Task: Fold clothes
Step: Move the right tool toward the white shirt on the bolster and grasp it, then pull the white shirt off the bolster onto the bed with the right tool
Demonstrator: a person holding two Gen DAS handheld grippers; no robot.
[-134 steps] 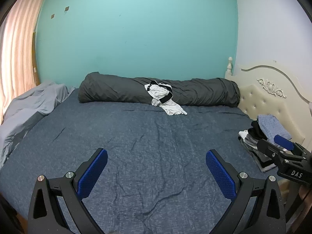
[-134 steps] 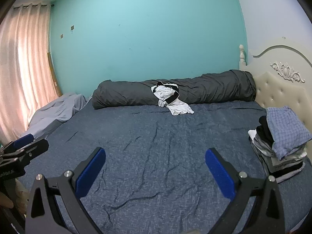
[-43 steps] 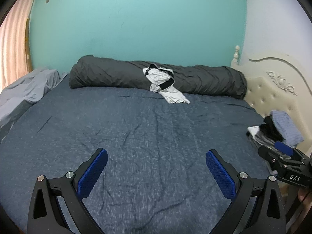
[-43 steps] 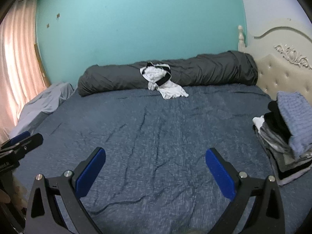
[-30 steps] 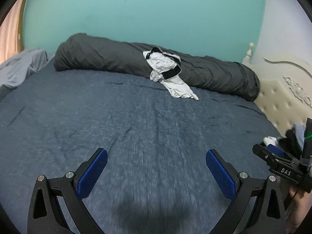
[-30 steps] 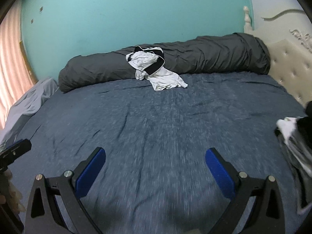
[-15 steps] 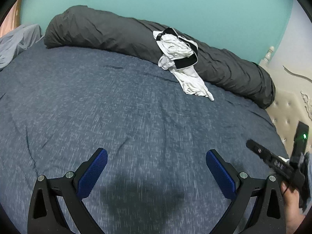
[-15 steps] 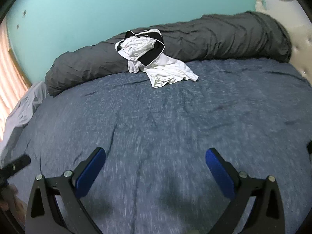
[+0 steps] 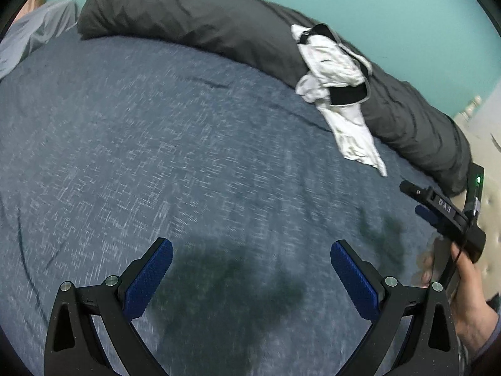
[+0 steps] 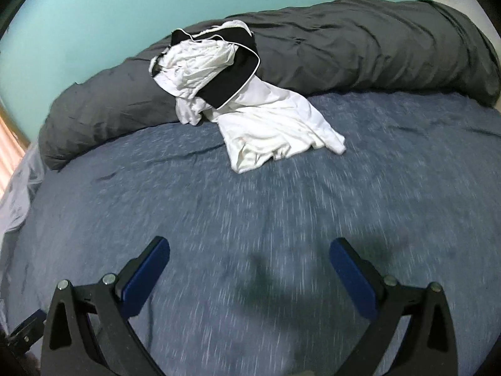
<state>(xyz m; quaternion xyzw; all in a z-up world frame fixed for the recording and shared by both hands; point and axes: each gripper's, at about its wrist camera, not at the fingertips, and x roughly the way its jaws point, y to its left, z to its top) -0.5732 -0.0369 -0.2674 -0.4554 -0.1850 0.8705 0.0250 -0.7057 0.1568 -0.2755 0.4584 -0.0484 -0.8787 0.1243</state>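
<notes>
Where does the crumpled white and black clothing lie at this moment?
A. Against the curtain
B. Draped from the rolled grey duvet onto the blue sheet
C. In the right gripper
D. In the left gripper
B: the white and black clothing spills off the rolled grey duvet onto the blue sheet; both grippers are open and empty.

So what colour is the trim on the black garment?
White piping along the edge of the black garment, clearest in the right wrist view.
</notes>
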